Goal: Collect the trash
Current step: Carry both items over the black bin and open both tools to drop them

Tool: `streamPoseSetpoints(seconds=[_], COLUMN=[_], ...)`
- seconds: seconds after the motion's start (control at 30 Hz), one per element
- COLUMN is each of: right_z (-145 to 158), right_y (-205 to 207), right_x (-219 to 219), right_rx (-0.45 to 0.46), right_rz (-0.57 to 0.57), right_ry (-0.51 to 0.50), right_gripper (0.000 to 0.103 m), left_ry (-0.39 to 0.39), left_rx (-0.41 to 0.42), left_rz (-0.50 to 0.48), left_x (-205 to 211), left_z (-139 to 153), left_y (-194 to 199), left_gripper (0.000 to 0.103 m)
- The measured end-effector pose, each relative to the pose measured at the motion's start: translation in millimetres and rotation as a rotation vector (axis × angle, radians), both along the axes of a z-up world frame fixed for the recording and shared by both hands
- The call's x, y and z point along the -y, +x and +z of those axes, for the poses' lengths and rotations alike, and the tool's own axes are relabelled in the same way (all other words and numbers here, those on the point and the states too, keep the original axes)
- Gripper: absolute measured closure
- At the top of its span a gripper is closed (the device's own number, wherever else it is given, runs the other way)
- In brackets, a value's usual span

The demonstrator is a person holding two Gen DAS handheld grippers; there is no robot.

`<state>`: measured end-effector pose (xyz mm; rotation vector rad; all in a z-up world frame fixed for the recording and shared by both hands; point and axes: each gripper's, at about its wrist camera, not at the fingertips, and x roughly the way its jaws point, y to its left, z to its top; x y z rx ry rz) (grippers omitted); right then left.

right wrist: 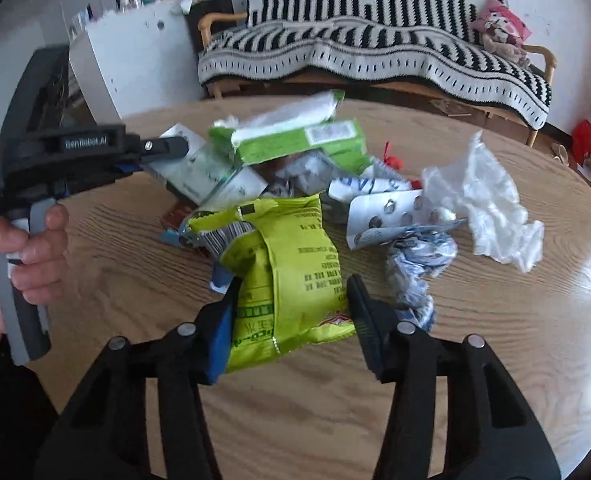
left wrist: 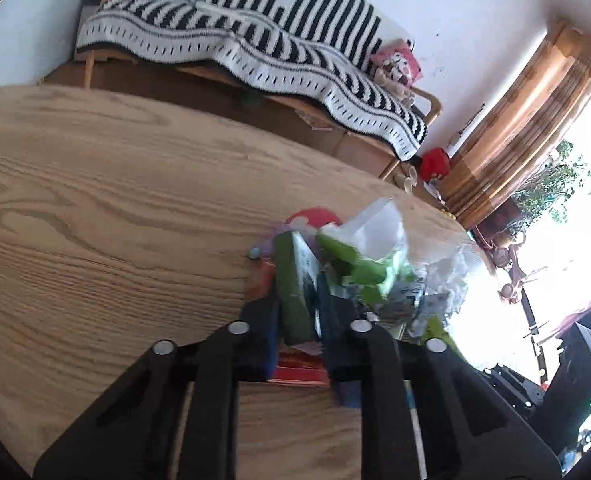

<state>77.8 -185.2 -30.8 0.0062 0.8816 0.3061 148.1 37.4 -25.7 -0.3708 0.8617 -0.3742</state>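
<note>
Lying between right fingers (right wrist: 231, 320) — snack bag (right wrist: 283, 276), untouched by one

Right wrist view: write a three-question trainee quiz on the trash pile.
1. True or false: the right gripper is open, with one finger on each side of the yellow-green snack bag.
2. What lies just right of the blister pack? A. crumpled white plastic B. a mug C. a spoon
3. Fill in: the trash sits on a round wooden ____.

Key: 1 true; 2 A; 3 table.
</note>
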Motion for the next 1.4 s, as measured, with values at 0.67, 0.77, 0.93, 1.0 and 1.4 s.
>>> streamPoseSetpoints(seconds=[0.67,0.77,0.93,1.0,1.4], right_z=[45,34,11,3,-54], right_y=[-181,-225,-303,-329,-452], right_x=[207,263,350,375,447], right_rx=[0.099,0.081,0.024,0.003,-0.125], right_rz=[-0.449,-0.595,-0.841,-0.916,-1.186], right_ry=[0.042,0.021,0.019,0.031,0.052], right_gripper=[0.052,0.052,0.052,0.052,0.051], left_ry=[0.042,0.038,0.044,0.051,0.139], left_rx=[0.207,0.230,0.260,0.264,0.212], left_rz=[-0.317,-0.454,-0.673,-0.767,-1.168], left_x=[189,251,345,385,539], left_z=[74,73,58,47,-44], left_y=[-116,-149,-211,-239,-359], left_gripper=[0.093,0.093,0.093,0.093,0.093])
